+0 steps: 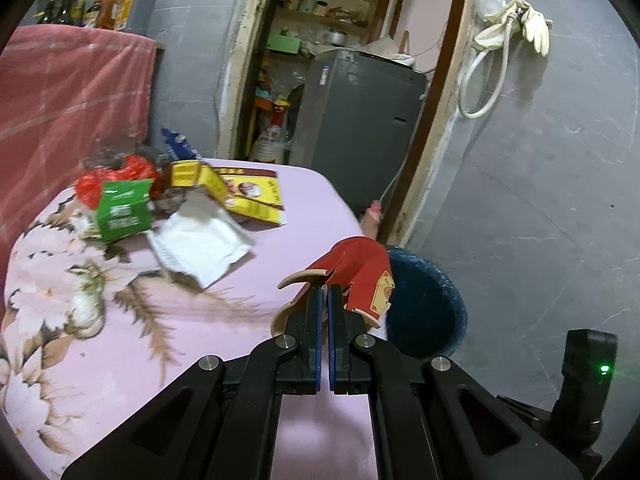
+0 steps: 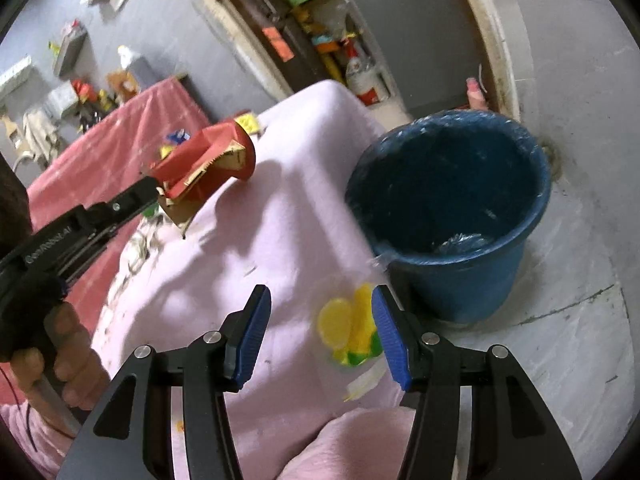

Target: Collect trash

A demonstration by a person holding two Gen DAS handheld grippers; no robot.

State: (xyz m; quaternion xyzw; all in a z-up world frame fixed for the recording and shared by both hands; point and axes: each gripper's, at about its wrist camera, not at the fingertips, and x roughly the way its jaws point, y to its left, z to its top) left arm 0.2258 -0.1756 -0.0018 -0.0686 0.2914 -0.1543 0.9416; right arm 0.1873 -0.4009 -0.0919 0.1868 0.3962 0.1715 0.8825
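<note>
My left gripper [image 1: 325, 289] is shut on a crushed red carton [image 1: 360, 276] and holds it above the pink table edge, close to the blue bucket [image 1: 424, 312]. The right wrist view shows the same carton [image 2: 212, 156] held in the air left of the bucket [image 2: 452, 208]. My right gripper [image 2: 320, 312] is open and empty just above a clear wrapper with yellow and green print [image 2: 352, 332] that lies at the table edge. More trash lies on the table: a green carton [image 1: 122, 210], a white pouch [image 1: 200, 244], a yellow box [image 1: 248, 196] and a red wrapper [image 1: 132, 168].
The pink flowered tablecloth [image 1: 120, 320] covers the table. A red cloth [image 1: 68, 92] hangs on the left. A grey appliance [image 1: 360, 120] stands in the doorway behind. The bucket stands on the grey floor [image 1: 540, 220] with little in it.
</note>
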